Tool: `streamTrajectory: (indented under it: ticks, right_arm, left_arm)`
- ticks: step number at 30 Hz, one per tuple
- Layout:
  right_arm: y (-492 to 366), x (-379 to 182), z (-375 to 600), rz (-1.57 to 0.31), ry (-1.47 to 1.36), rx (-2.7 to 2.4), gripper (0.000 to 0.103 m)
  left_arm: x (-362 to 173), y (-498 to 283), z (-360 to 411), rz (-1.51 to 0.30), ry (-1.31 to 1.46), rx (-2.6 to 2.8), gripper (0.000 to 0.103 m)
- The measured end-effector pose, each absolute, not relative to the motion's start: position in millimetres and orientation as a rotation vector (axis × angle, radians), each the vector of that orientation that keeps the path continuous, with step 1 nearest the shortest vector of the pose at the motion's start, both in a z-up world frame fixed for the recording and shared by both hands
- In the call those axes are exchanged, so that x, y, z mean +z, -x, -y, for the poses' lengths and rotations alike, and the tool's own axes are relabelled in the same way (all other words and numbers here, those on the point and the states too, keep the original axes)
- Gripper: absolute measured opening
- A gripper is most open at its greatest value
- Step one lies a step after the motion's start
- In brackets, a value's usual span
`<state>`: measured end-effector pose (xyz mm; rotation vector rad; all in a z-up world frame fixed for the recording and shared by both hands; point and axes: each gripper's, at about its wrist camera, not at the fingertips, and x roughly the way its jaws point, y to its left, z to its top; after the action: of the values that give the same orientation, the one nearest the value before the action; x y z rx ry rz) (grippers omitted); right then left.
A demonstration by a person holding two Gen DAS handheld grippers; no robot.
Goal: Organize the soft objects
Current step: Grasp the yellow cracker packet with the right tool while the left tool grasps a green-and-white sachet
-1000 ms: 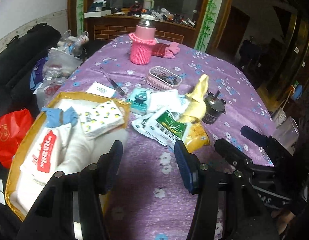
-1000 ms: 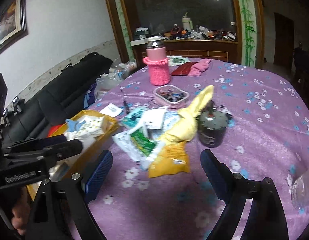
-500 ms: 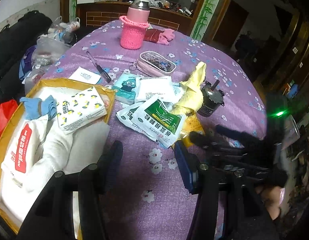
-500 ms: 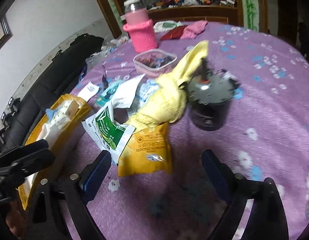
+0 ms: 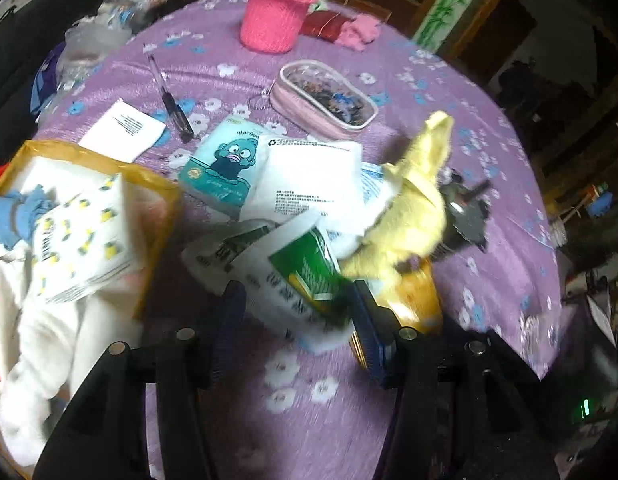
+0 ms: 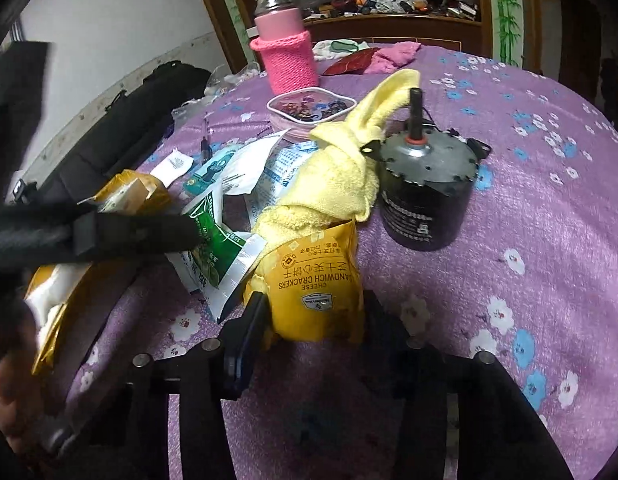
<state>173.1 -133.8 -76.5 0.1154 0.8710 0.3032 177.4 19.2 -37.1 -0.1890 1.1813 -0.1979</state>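
Observation:
A yellow cracker packet (image 6: 315, 280) lies under a yellow towel (image 6: 341, 172) on the purple tablecloth; both also show in the left wrist view, packet (image 5: 413, 304) and towel (image 5: 413, 208). My right gripper (image 6: 309, 320) is open with its fingers on either side of the packet's near end. My left gripper (image 5: 297, 316) is open around the near edge of a green-and-white sachet (image 5: 297, 276), which also shows in the right wrist view (image 6: 213, 240). A yellow box (image 5: 157, 188) at the left holds white cloth, a tissue pack and a blue cloth.
A dark motor (image 6: 425, 188) stands right of the towel. A pink-sleeved bottle (image 6: 285, 52), a pink pouch (image 5: 325, 100), a pen (image 5: 169, 100), a teal packet (image 5: 221, 168) and white sachets (image 5: 313, 180) lie further back. A black sofa (image 6: 121, 120) flanks the table's left.
Both grippers have moved forward and down to the pile. The right now straddles the cracker packet, the left straddles the green sachet. Both stay open.

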Motion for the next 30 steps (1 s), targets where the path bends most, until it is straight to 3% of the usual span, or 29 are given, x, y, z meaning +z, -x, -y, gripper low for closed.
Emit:
streamTrajectory:
  ticks: [2, 3, 10, 13, 15, 17, 19, 20, 23, 27, 30]
  right_arm:
    - [-172.4, -76.7, 136.4, -0.871, -0.134, 0.305, 0.044]
    - [-170.6, -77.8, 139.0, -0.873, -0.139, 0.304, 0.044]
    - [-171.1, -78.0, 148.9, -0.878, -0.180, 0.309, 0.043]
    - [-167.6, -77.5, 148.9, -0.875, -0.172, 0.301, 0.044]
    - [-167.8, -77.5, 148.7, -0.874, -0.172, 0.301, 0.044]
    - [-168.0, -77.9, 149.8, -0.875, -0.181, 0.304, 0.044]
    - [-166.6, -78.4, 150.6, -0.873, -0.180, 0.305, 0.044]
    - [-167.1, -78.7, 150.2, -0.874, -0.178, 0.304, 0.044]
    - [-165.0, -78.8, 147.8, -0.871, -0.162, 0.297, 0.044]
    - [-161.9, -78.3, 143.3, -0.871, -0.135, 0.282, 0.044]
    - [-152.7, -76.1, 139.9, -0.872, -0.116, 0.267, 0.044]
  left_arm:
    - [-43.5, -185.9, -12.2, -1.209, 0.195, -0.178, 0.054]
    - [-44.3, -188.6, -7.3, -1.203, 0.176, -0.162, 0.060]
    - [-47.6, -186.4, -1.4, -1.164, 0.131, -0.101, 0.064]
    - [-53.0, -193.1, 1.2, -1.177, 0.136, -0.082, 0.080]
    - [-60.6, -196.0, 2.0, -1.197, 0.105, -0.047, 0.079]
    - [-61.8, -194.6, 0.9, -1.186, 0.106, -0.057, 0.073]
    - [-59.7, -185.3, -7.9, -1.175, 0.131, -0.074, 0.055]
    - [-58.2, -180.5, -12.8, -1.169, 0.149, -0.086, 0.051]
    - [-59.0, -166.4, -25.3, -1.183, 0.217, -0.128, 0.048]
    - [-59.4, -139.5, -26.3, -1.150, 0.204, -0.177, 0.033]
    - [-58.7, -121.8, -23.5, -1.134, 0.193, -0.220, 0.029]
